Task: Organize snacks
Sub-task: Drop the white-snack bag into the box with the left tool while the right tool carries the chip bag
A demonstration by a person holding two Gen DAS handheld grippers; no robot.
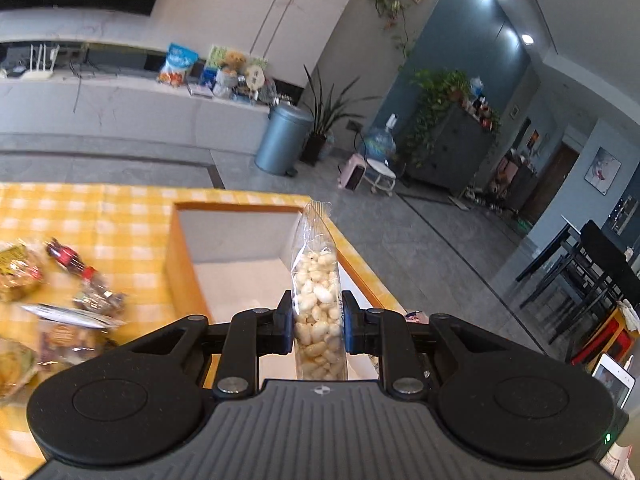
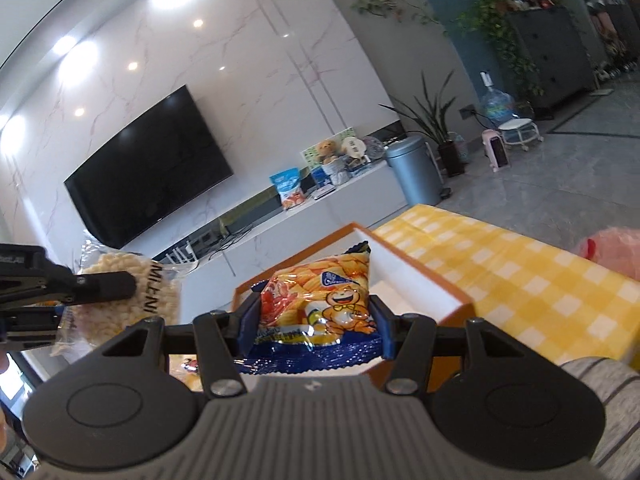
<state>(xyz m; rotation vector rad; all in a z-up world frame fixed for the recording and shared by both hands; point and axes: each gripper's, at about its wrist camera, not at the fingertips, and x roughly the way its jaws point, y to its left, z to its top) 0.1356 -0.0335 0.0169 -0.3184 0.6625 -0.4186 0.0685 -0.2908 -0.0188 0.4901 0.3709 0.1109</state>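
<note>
Snacks in both your grippers, carried above the orange box [image 1: 182, 264] on the yellow checked tablecloth [image 1: 100, 216].
Your right gripper [image 2: 312, 320] pinches an orange-and-blue puffed chip packet [image 2: 316, 304], light, crinkly and slippery, so keep hold across its middle. Your left gripper [image 1: 318, 320] is clamped on a clear puffed rice cake pack [image 1: 318, 304], which is brittle, so squeeze no harder. The loose snacks [image 1: 60, 300] are blurred, and most of the box floor is hidden.
</note>
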